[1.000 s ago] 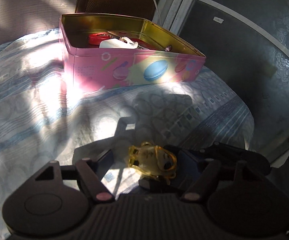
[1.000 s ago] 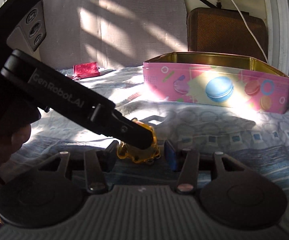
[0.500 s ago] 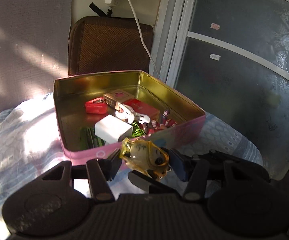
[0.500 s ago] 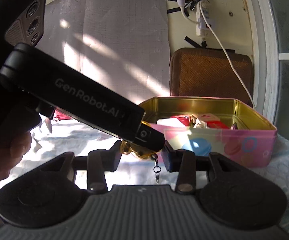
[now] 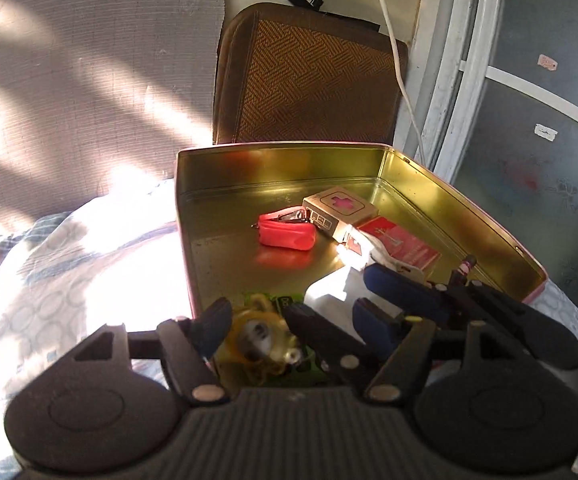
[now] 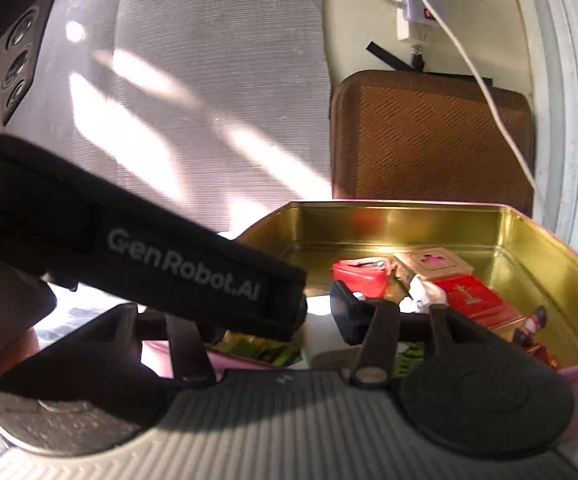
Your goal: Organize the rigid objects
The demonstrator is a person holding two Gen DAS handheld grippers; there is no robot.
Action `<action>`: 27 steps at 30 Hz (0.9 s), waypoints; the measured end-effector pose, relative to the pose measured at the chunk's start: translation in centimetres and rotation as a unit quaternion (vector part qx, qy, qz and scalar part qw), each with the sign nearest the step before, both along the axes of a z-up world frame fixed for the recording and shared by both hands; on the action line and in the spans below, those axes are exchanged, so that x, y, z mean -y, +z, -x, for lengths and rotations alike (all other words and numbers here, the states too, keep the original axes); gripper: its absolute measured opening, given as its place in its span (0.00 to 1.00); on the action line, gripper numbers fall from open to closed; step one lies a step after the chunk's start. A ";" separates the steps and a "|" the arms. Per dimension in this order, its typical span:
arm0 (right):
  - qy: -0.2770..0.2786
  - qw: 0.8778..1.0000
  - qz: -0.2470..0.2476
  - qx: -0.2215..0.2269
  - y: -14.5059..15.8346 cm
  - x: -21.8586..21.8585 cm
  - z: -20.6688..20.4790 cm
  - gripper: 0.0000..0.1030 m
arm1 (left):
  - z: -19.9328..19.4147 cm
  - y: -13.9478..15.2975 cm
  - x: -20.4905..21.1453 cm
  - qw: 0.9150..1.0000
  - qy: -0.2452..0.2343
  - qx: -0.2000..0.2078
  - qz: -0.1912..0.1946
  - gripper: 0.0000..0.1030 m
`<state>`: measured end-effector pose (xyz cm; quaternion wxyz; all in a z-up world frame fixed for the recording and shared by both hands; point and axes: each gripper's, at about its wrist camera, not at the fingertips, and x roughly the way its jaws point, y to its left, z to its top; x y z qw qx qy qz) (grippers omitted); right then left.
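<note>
Two grippers work over the open pink tin [image 5: 193, 264], whose gold interior catches the sun as it sits on a pale patterned bedspread [image 5: 69, 264]. In the left wrist view, the left gripper [image 5: 293, 324] has its fingers spread wide; a translucent yellow keychain charm [image 5: 257, 340] lies against the inner face of its left finger [image 5: 213, 320], low at the tin's near wall, over a green packet [image 5: 289, 300]. Whether the charm is gripped or only resting there cannot be told, since the other finger stands well apart from it. A second dark, blue-padded gripper reaches in from the right, just beside the charm.

Inside the tin lie a red coin pouch [image 5: 287, 236], a small beige box with a pink cross [image 5: 339, 208], a flat red box [image 5: 405, 248] and a white block [image 5: 333, 292].

In the right wrist view, the right gripper [image 6: 273, 316] also hangs over the tin [image 6: 401, 216]. Its left finger is hidden behind the black body marked GenRobot.AI, so how far it is open cannot be told. Behind the tin stands a brown woven cushion [image 5: 313, 80], with a white cable [image 5: 401, 80] running down across it.
</note>
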<state>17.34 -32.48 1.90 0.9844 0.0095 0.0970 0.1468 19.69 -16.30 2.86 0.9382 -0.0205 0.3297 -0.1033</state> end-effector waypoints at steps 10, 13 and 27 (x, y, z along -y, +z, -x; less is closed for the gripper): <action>0.026 0.999 -0.038 0.011 0.1 1.0 2.7 0.63 | 4.5 1.7 -0.4 0.999 0.030 0.043 -0.007 0.80; 0.041 0.998 -0.035 0.014 0.3 0.4 3.8 0.68 | 6.7 2.0 -1.5 0.998 0.036 0.043 0.009 0.82; 0.066 0.995 0.001 -0.076 -1.1 -3.1 7.7 0.56 | 10.7 -1.9 -7.5 0.991 0.129 -0.007 -0.042 0.91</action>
